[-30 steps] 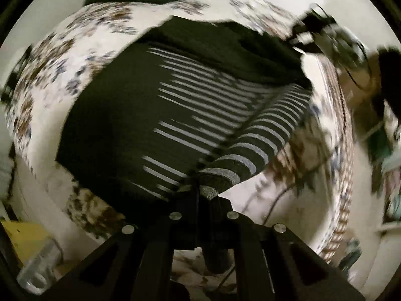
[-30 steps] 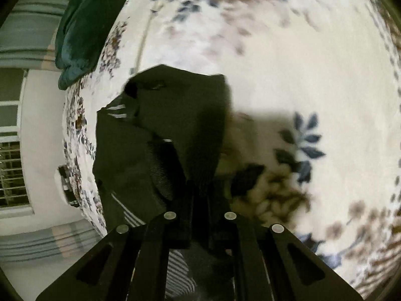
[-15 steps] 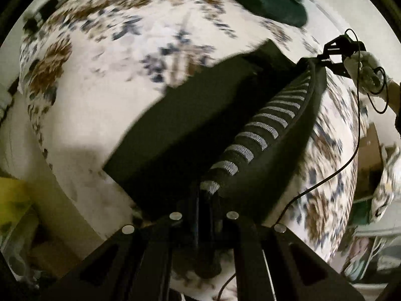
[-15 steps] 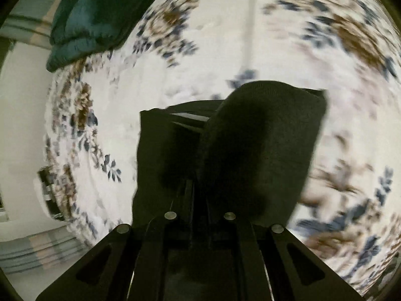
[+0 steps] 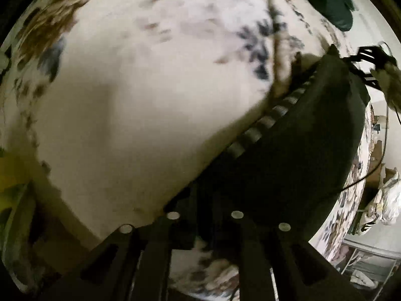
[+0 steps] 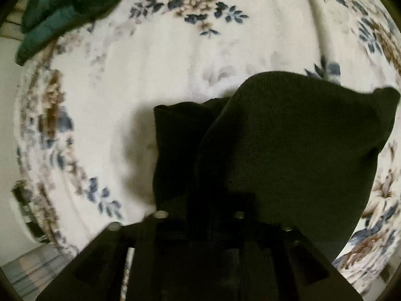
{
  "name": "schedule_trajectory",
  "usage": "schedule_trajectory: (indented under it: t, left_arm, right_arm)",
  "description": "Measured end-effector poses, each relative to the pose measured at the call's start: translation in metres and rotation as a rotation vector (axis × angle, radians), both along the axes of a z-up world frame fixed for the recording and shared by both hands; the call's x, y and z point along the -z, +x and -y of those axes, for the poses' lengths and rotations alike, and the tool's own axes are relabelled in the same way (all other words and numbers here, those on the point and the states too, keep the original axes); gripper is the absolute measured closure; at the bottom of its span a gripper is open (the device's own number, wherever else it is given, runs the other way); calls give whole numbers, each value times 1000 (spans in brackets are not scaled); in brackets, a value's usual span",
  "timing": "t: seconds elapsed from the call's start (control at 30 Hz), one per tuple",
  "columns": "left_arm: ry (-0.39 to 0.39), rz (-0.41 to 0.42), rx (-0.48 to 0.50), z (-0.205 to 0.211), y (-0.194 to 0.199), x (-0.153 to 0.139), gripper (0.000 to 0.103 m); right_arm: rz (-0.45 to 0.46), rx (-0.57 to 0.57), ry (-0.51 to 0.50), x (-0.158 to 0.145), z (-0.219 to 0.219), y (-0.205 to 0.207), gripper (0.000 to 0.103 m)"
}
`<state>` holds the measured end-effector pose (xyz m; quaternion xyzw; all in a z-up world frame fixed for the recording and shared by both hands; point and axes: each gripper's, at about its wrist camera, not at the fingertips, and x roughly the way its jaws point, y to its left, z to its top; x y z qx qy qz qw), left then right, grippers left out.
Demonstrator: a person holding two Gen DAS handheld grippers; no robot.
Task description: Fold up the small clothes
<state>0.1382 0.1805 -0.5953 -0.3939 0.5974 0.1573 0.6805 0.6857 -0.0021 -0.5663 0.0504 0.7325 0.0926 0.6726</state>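
The dark garment (image 5: 295, 155), striped along one edge, hangs doubled over the floral bedspread (image 5: 140, 95), stretched lengthwise between both grippers. The left gripper (image 5: 208, 215) and right gripper (image 6: 200, 215) each appear clenched on an end, though cloth hides the fingertips.

Right tongs (image 6: 200, 215) pinch dark garment (image 6: 288, 150) above floral sheet (image 6: 155, 75).

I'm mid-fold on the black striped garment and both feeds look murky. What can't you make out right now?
- Left wrist view: left claw tips buried under the black striped garment; grip unseen.
- Right wrist view: right claw tips hidden by the same garment; stripes unseen.
- Left wrist view: floral bedspread motion-blurred.
- Green cloth cut off by the frame edge.
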Motion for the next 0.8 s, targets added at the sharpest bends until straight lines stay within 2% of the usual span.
schedule_trajectory:
  t: [0.03, 0.1, 0.2, 0.23, 0.3, 0.37, 0.4, 0.43, 0.5, 0.57, 0.63, 0.67, 0.7, 0.8]
  left_arm:
    - [9, -18, 10, -2, -6, -3, 85]
    - [18, -42, 30, -6, -11, -8, 84]
    - [39, -84, 59, -8, -12, -19, 84]
    - [44, -82, 62, -8, -10, -25, 84]
    - [68, -70, 72, -4, 0, -41, 84]
    - [78, -48, 94, 3, 17, -55, 77]
    - [89, -40, 107, 7, 31, -63, 64]
    - [89, -18, 111, 9, 45, -68, 55]
    - [79, 54, 127, 13, 78, -80, 48]
    - [79, 136, 174, 21, 128, -92, 48]
    - [111, 202, 233, 32, 179, -98, 48]
    - [118, 225, 258, 36, 198, -99, 48]
    - [136, 260, 302, 42, 236, -99, 48]
    - [153, 314, 392, 49, 314, -93, 48]
  right_arm:
    - [-1, 5, 39, -6, 8, -6, 57]
    - [5, -1, 72, -18, 23, -23, 45]
    - [26, -27, 108, -33, 46, -56, 37]
    - [35, -31, 117, -38, 57, -72, 36]
    - [41, -31, 139, -42, 81, -104, 27]
    - [46, -26, 152, -41, 105, -133, 25]
    - [49, -28, 148, -38, 119, -147, 22]
    - [52, -30, 139, -35, 128, -157, 21]
    - [43, 2, 138, -27, 154, -174, 21]
    - [12, 74, 189, -19, 182, -181, 21]
    - [33, 116, 218, -17, 199, -178, 21]
    - [54, 135, 221, -17, 206, -171, 21]
    - [72, 155, 226, -16, 212, -163, 21]
    - [116, 215, 268, -11, 222, -128, 21]
